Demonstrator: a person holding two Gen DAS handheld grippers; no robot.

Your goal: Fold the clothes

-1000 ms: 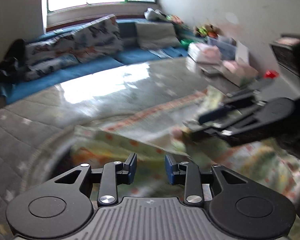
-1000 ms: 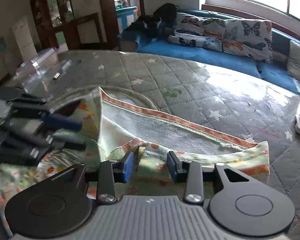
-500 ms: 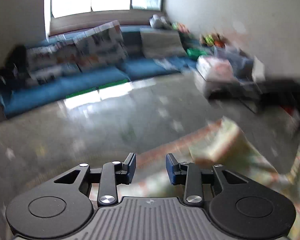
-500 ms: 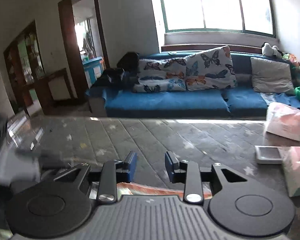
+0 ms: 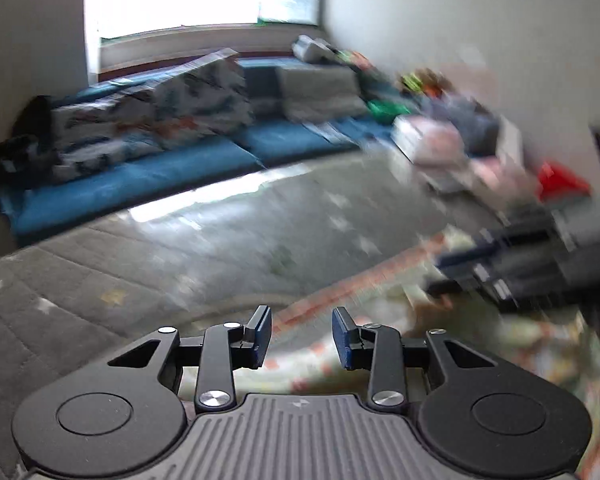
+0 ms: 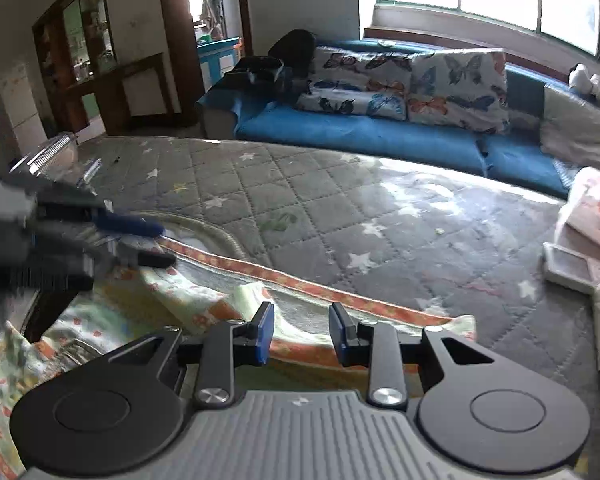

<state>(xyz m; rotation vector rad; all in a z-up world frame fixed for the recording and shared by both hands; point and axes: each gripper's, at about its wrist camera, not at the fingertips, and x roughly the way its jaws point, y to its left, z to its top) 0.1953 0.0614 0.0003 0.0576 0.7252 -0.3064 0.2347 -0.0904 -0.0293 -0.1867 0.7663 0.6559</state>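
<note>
A pale green garment with an orange print and an orange hem (image 6: 308, 286) lies crumpled on the grey quilted mat (image 6: 340, 208); it also shows blurred in the left wrist view (image 5: 364, 280). My right gripper (image 6: 301, 334) is open and empty just above the garment's hem. My left gripper (image 5: 302, 338) is open and empty over the garment's edge. In the right wrist view the left gripper (image 6: 140, 240) shows blurred at the far left, above the cloth. In the left wrist view the right gripper (image 5: 500, 268) shows blurred at the right.
A blue sofa (image 6: 380, 132) with butterfly cushions (image 6: 452, 80) runs along the far edge of the mat. Pink folded items and a small box (image 6: 572, 264) lie at the mat's right side. A wooden cabinet (image 6: 100, 72) stands at the back left.
Both grippers swung up away from the garment half a second ago and have come back down over its hem. Both stay open and empty.
</note>
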